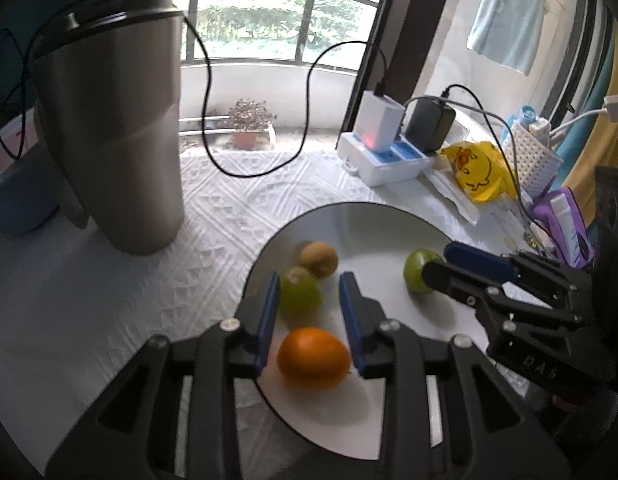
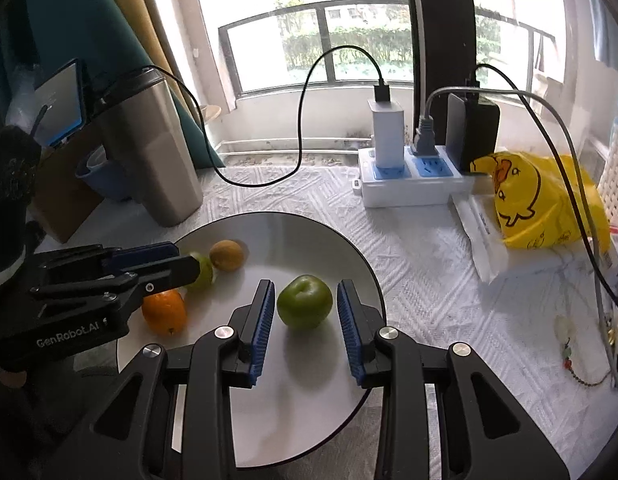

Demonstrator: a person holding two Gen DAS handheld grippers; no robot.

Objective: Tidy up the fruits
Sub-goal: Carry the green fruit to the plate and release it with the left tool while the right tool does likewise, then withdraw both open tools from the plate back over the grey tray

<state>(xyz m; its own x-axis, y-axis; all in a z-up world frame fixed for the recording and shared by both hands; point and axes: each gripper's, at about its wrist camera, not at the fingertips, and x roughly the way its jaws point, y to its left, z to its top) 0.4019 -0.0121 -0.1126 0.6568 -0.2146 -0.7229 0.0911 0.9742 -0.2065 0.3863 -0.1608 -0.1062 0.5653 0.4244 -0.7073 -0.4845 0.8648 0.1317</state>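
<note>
A round white plate [image 1: 389, 224] [image 2: 301, 232] lies on the white patterned cloth. On it sit an orange [image 1: 313, 357] [image 2: 165, 312], a green pear-like fruit [image 1: 299, 292] [image 2: 205, 270], a brown kiwi [image 1: 319, 258] [image 2: 227, 255] and a green apple [image 1: 419, 270] [image 2: 305, 301]. My left gripper [image 1: 309, 288] is open above the plate, its jaws either side of the orange and the green fruit, not touching. My right gripper [image 2: 306, 296] is open with the apple between its jaws, gaps on both sides. It also shows in the left wrist view [image 1: 437, 262].
A tall steel tumbler [image 1: 113, 132] [image 2: 149, 148] stands left of the plate. A power strip [image 1: 383, 160] [image 2: 409, 180] with chargers and cables is behind it. A yellow duck bag [image 1: 477, 176] [image 2: 541, 204] and a white basket [image 1: 533, 156] are on the right.
</note>
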